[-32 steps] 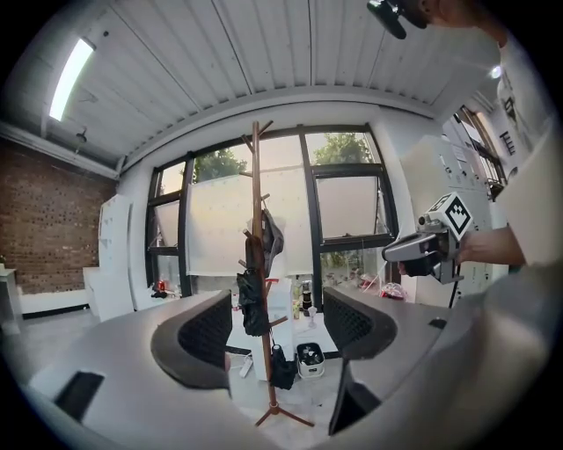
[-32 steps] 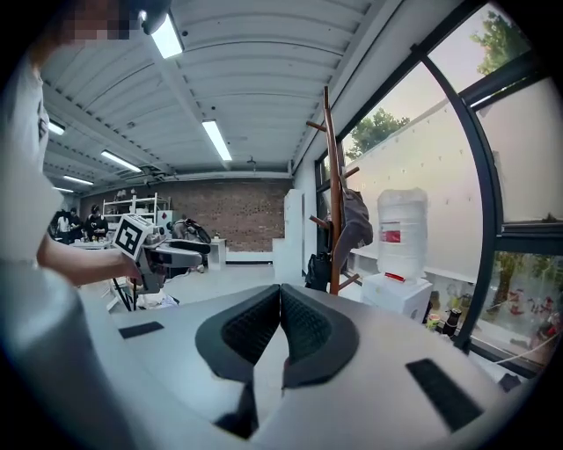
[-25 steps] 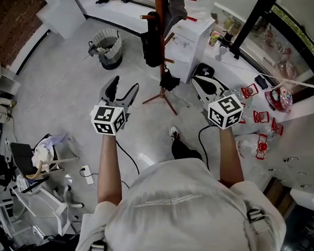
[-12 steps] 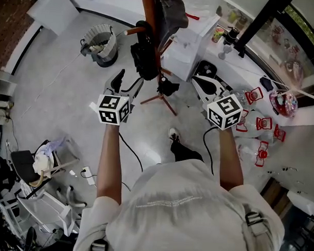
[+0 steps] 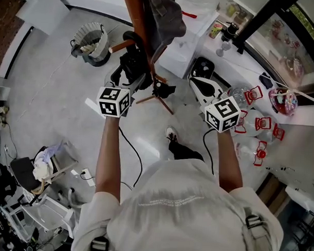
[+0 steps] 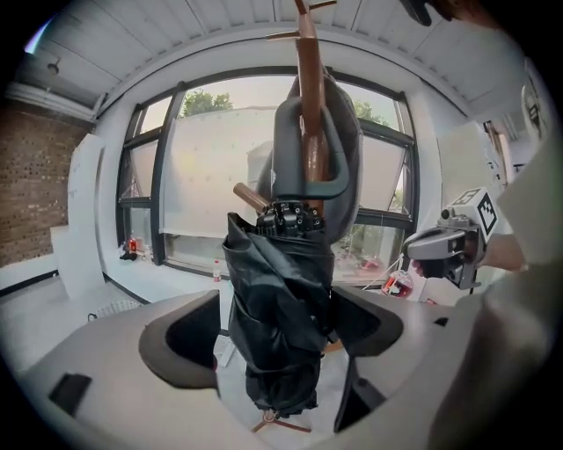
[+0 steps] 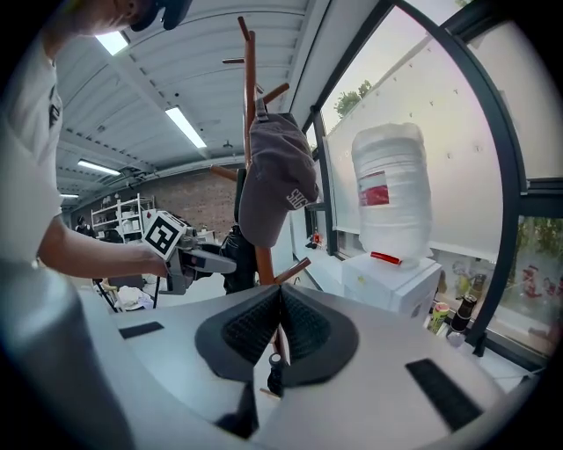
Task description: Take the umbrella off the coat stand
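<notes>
A brown wooden coat stand (image 5: 141, 24) rises ahead of me. A folded black umbrella (image 5: 132, 65) hangs from one of its pegs. In the left gripper view the umbrella (image 6: 280, 308) hangs straight down between the jaws of my left gripper (image 6: 274, 330). Those jaws are opening and stand wide on either side of the fabric without pressing on it. My left gripper (image 5: 129, 79) is low on the umbrella. My right gripper (image 5: 202, 89) is to the right of the stand; its jaws (image 7: 280, 303) are shut on nothing. A grey cap (image 7: 277, 180) hangs higher on the stand.
A white water dispenser with a bottle (image 7: 391, 211) stands right of the stand. A grey bin (image 5: 92, 42) is on the floor at the far left. Bottles with red caps (image 5: 257, 123) lie on a table at the right. A chair (image 5: 40, 170) is behind me at left.
Both grippers moved forward and down toward the coat stand. The left gripper has come up to the umbrella, which now hangs between its jaws.
</notes>
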Available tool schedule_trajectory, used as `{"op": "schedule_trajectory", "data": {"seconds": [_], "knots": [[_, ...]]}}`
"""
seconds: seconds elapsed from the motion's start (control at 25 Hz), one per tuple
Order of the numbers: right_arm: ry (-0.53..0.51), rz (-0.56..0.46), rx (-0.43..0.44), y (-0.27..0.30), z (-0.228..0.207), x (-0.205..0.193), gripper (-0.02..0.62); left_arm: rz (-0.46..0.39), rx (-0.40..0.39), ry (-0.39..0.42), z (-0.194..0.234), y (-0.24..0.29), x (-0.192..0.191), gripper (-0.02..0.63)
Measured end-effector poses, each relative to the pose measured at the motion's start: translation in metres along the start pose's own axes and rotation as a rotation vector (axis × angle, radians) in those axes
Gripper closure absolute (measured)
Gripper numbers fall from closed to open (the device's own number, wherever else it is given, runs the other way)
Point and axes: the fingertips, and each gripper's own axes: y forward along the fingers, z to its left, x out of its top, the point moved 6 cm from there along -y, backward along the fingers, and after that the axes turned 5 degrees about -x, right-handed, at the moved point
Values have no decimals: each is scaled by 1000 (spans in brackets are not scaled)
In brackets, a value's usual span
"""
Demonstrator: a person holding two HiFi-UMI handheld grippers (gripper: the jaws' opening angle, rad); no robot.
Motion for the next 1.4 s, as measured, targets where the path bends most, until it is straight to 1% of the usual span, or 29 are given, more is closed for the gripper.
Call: {"op": "schedule_trajectory", "data": {"seconds": [0.28, 0.4, 0.56, 0.64, 0.72, 0.8, 0.96, 1.08, 1.2, 1.28, 1.4], "knots": [[8, 36, -2, 8, -10, -6, 571, -19, -92, 2, 3, 31, 0, 198], [24, 43, -17, 7, -16, -7, 572, -15, -113, 5, 1, 44, -1, 198], [34, 46, -37, 5, -19, -9, 571, -38, -132, -11, 2, 50, -1, 199], [40, 49, -41, 3, -18, -11, 572, -46, -149, -8, 1, 50, -1, 221], [45, 53, -42, 0, -17, -13, 572, -50, -144, 1, -1, 49, -2, 231], [44, 57, -43, -3, -15, -15, 572, -53, -127, 8, -3, 48, -2, 256], [42, 47, -49, -10, -8, -13, 572, -31, -99, -2, -4, 49, -1, 286], [36, 39, -53, -18, -4, -10, 572, -21, -86, -11, -3, 44, -2, 296], [23, 41, -53, -29, -1, -10, 572, -19, -53, -30, -6, 35, -2, 303], [25, 37, -70, -35, -1, -11, 572, -30, -37, -42, -7, 28, 1, 307], [51, 14, -128, -44, -4, -11, 572, -54, -43, -72, -10, 17, 9, 308]]}}
